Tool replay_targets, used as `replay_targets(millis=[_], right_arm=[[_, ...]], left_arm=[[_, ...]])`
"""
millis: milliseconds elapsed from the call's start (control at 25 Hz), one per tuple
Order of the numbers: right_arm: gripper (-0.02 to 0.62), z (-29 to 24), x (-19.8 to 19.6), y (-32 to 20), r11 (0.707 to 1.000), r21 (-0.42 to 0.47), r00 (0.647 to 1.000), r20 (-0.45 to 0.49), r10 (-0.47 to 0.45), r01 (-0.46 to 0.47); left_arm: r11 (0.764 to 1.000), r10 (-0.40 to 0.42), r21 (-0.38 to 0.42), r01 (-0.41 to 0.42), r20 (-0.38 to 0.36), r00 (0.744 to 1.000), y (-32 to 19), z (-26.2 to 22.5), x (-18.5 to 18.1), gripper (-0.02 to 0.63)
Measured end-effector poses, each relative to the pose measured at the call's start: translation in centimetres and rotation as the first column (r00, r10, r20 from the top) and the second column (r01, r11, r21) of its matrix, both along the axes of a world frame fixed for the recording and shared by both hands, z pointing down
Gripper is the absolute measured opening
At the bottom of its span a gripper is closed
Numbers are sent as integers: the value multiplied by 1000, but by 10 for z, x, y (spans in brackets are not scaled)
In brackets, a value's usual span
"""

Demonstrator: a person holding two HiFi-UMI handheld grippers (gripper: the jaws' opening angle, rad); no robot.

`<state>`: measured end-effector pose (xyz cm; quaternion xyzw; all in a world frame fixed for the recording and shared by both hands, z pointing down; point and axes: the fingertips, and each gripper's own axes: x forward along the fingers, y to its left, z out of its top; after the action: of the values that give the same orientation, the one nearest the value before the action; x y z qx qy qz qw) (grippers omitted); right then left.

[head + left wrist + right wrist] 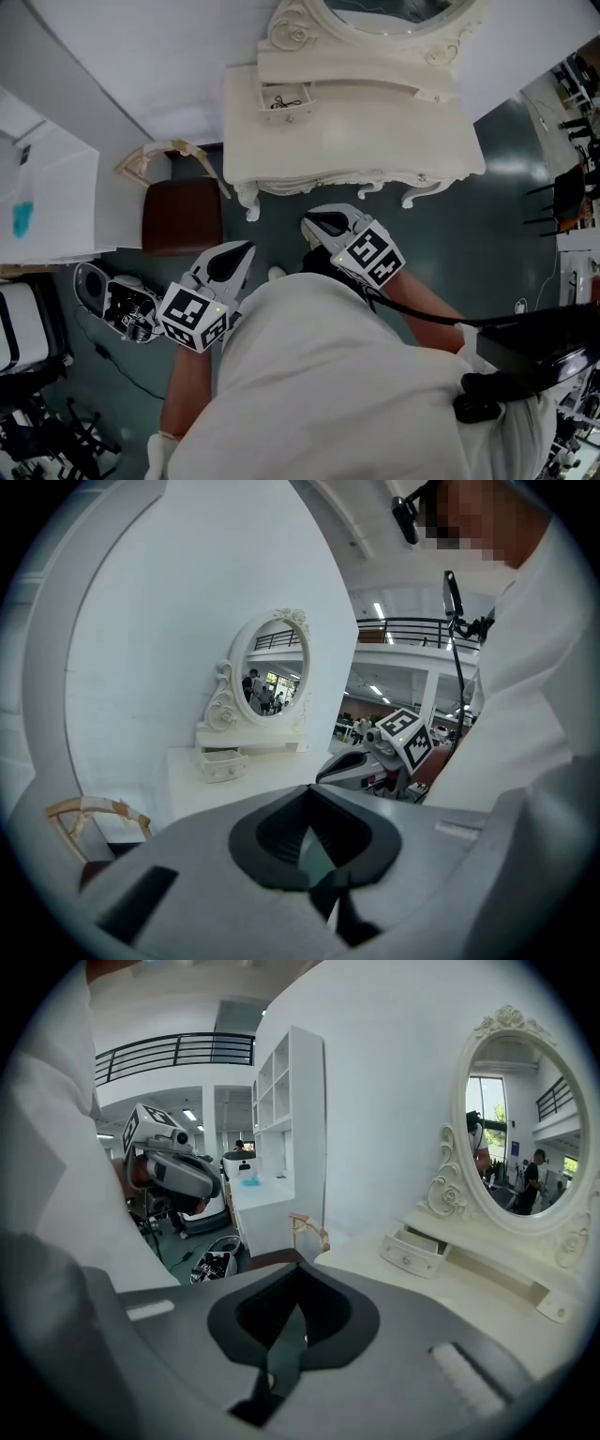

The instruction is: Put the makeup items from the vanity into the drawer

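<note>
The white vanity stands ahead of me with its oval mirror at the back. Its small drawer on the left is pulled open, with something dark inside. I see no loose makeup items on the vanity top. My left gripper and right gripper hang side by side below the vanity's front edge, over the floor. Both are shut and hold nothing. The left gripper looks at the drawer from afar. The right gripper sees the drawer too.
A brown stool with a wicker back stands left of the vanity. A white shelf unit is further left. Gear and cables lie on the floor at the left; black stands are at the right.
</note>
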<state>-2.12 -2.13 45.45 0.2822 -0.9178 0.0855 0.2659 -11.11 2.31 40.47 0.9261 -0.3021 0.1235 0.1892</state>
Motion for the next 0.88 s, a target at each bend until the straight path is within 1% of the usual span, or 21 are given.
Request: replay_targets(millis=[440, 880], right_arm=[[0, 4, -4, -6, 1000, 5, 1000, 4, -10, 10], [0, 6, 4, -30, 1000, 6, 1000, -14, -16, 16]], left_arm=[[1000, 4, -11, -4, 3, 1000, -6, 8, 1, 2], [999, 25, -25, -25, 4, 1000, -32, 8, 10, 2]])
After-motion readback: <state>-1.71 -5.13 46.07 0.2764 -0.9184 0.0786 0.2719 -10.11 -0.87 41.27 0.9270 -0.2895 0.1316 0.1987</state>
